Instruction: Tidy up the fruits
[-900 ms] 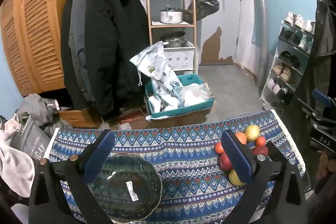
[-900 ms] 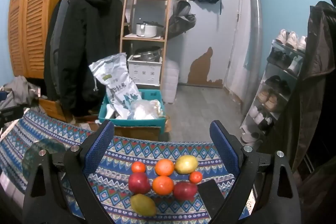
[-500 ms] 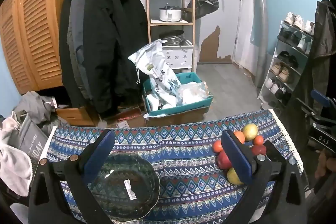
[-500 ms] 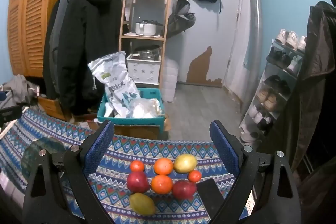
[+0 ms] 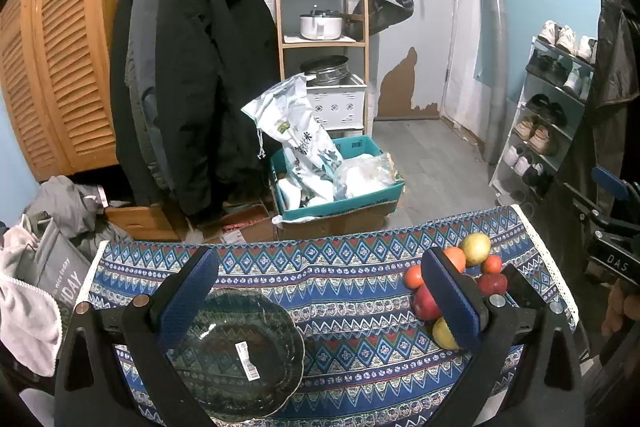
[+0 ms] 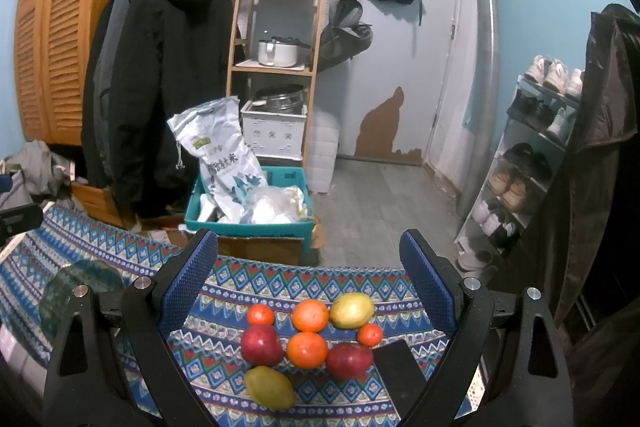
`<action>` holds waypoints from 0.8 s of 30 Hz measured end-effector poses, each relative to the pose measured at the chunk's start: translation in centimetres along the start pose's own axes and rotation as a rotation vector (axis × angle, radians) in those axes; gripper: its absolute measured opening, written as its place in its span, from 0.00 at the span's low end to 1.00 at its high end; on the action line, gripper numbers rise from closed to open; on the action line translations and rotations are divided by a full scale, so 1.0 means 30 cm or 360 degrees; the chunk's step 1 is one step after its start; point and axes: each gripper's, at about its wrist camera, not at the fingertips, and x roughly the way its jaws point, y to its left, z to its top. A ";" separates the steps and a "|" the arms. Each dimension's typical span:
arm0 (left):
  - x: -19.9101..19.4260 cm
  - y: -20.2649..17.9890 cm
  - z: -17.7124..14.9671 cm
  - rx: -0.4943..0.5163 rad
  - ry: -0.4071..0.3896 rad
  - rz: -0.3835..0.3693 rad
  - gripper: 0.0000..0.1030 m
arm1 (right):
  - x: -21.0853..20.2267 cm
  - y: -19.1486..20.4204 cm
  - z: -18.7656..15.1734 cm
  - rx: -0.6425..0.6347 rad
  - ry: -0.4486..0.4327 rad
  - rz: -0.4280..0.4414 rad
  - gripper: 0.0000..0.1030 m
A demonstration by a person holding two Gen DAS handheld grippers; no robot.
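Several fruits lie clustered on the patterned tablecloth: two red apples, two oranges, two small tomatoes and two yellow-green mangoes. My right gripper is open and empty, held above the cluster. A dark glass plate with a white label lies at the table's left. My left gripper is open and empty above the cloth, its left finger over the plate, its right finger in front of the fruits.
A black flat object lies right of the fruits. The cloth's lace edge marks the table's right end. Beyond the far edge stand a teal box, hanging coats and a shoe rack. The plate shows faintly in the right view.
Both grippers have shifted slightly; the view has tilted a little and the table sits a bit lower in the left wrist view. Nothing on the table has moved.
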 end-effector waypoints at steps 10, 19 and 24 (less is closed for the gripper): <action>-0.003 0.009 0.009 -0.0010 -0.0011 -0.0002 0.99 | 0.001 0.005 0.004 -0.0002 0.0003 -0.0001 0.88; -0.009 0.015 0.016 -0.0018 -0.0019 -0.0006 0.99 | 0.004 0.008 -0.005 -0.0006 0.0004 -0.0002 0.88; -0.011 0.019 0.022 -0.0019 -0.0027 -0.0006 0.99 | 0.004 0.010 -0.001 -0.0007 0.0005 -0.0004 0.88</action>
